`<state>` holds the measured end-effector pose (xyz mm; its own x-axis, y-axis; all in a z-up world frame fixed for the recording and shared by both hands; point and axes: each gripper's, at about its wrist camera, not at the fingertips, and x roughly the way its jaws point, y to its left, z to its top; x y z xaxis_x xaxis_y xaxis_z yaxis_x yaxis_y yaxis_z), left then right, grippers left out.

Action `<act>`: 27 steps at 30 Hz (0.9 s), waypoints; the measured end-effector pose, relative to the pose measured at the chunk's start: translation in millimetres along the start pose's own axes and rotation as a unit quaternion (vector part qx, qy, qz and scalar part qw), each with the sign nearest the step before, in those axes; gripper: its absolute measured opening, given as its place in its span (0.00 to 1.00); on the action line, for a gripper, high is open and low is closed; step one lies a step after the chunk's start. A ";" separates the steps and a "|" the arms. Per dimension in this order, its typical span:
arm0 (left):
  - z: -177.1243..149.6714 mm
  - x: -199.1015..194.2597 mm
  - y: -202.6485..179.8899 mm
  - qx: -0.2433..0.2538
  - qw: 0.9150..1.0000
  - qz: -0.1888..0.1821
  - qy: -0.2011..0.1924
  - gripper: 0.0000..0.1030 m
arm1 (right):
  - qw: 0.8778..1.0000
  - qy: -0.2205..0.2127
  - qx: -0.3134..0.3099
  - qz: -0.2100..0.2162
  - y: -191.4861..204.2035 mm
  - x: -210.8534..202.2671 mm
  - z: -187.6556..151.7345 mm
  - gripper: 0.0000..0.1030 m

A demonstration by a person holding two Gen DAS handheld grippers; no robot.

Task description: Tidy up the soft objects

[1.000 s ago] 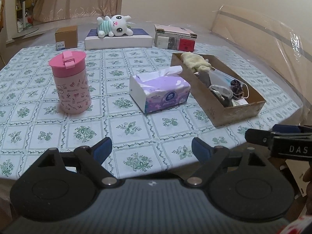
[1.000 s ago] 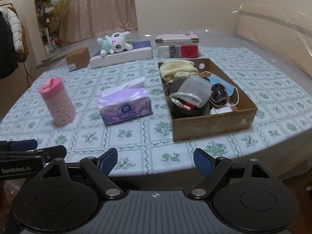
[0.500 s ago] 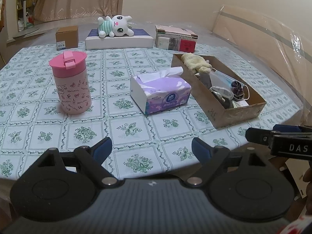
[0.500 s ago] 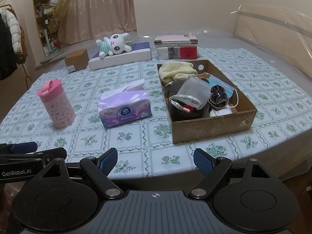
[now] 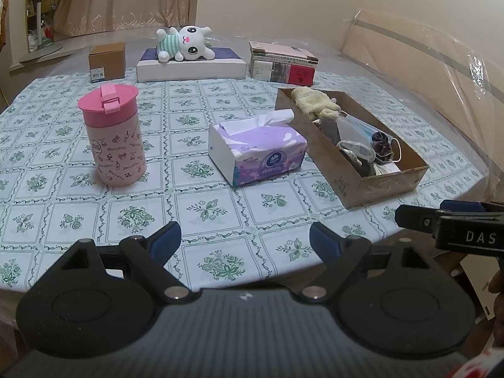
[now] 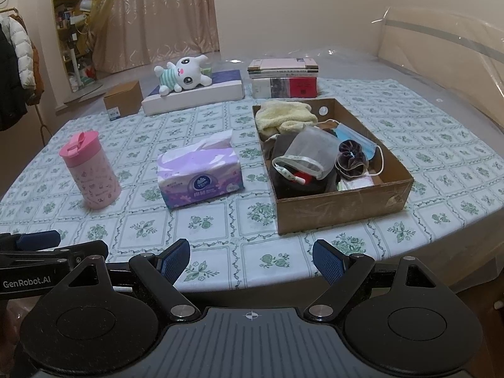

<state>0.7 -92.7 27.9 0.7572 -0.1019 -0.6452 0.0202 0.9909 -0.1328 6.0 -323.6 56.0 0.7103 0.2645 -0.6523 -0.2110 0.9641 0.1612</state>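
In the cardboard box (image 6: 343, 211), the things beneath the mesh pouch (image 6: 310, 154) are too dark and piled to identify; a yellow towel (image 6: 283, 116) fills its far end. The box sits on a floral-clothed tabletop (image 5: 204, 208) before curtains (image 6: 157, 15). The left tongs (image 5: 245, 241) and right tongs (image 6: 252, 260) both gape wide, empty.

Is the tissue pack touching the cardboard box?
Apart. The right wrist view shows a strip of patterned tablecloth between the tissue pack and the cardboard box; they do not meet.
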 end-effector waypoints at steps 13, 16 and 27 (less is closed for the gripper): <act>0.1 -0.3 0.2 0.001 1.000 0.000 -0.001 0.85 | 1.000 0.000 0.000 -0.002 -0.4 -0.8 0.7 0.82; 0.6 -0.8 -1.0 0.000 1.000 0.000 -0.001 0.85 | 1.000 -0.002 0.000 -0.002 -0.5 -1.5 2.2 0.82; 1.2 -1.5 -1.4 0.000 1.000 0.000 -0.003 0.85 | 1.000 -0.002 0.000 -0.002 -0.5 -1.7 1.7 0.82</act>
<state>0.3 -93.9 30.0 0.7606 -0.1024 -0.6411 0.0209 0.9908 -0.1334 6.0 -324.5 58.3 0.7141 0.2598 -0.6501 -0.2080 0.9654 0.1573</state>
